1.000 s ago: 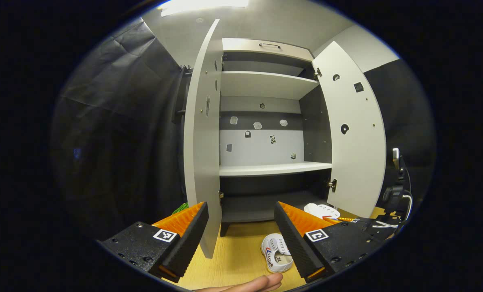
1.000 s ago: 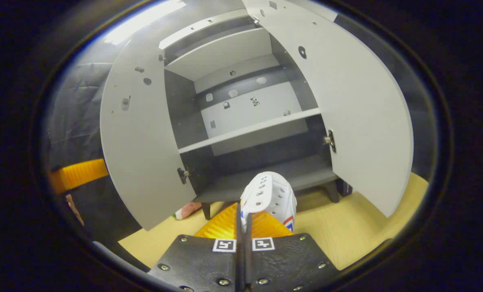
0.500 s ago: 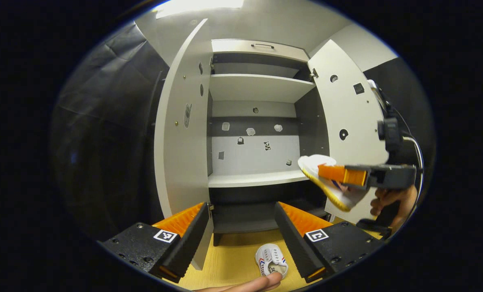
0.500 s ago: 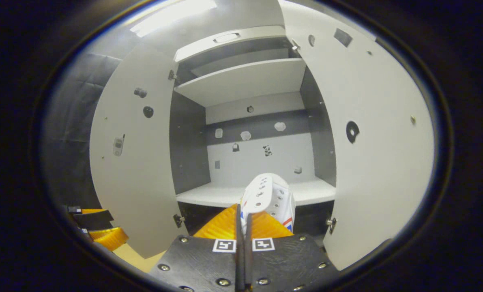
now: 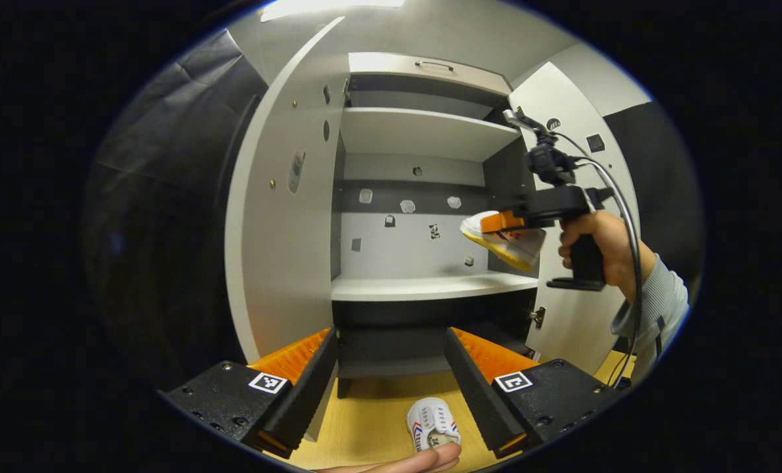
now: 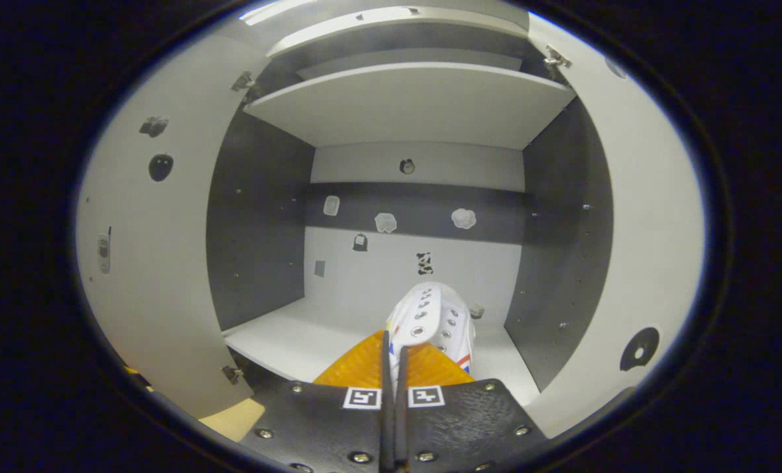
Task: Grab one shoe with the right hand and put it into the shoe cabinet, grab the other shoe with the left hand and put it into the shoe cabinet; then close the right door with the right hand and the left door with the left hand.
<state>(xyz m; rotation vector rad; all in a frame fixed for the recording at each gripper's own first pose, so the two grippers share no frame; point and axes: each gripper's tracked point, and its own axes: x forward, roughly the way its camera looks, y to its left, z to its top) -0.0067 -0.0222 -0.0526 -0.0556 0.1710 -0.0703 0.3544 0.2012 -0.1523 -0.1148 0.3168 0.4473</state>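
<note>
The grey shoe cabinet (image 5: 423, 135) stands with both doors open. In the right gripper view, my right gripper (image 6: 394, 345) is shut on a white shoe (image 6: 433, 315), which hangs toe-forward just above the front of the white middle shelf (image 6: 292, 338). The left gripper view shows that same shoe (image 5: 505, 240) tilted in the air at the cabinet's right side, with the right gripper (image 5: 505, 222) in a person's hand (image 5: 597, 240). My left gripper (image 5: 389, 335) is open with nothing between its fingers. Below it, the second white shoe (image 5: 433, 424) lies on the wooden floor (image 5: 371, 427).
The left door (image 5: 279, 217) and right door (image 5: 587, 328) swing out towards me on either side. A cable (image 5: 617, 190) loops from the right gripper. A person's finger (image 5: 404, 460) shows at the bottom edge beside the floor shoe. Small stickers dot the cabinet's back wall (image 6: 423, 263).
The right gripper has lifted its shoe off the floor and carried it up and forward, level with the middle shelf. The left gripper has stayed open, drifting slightly.
</note>
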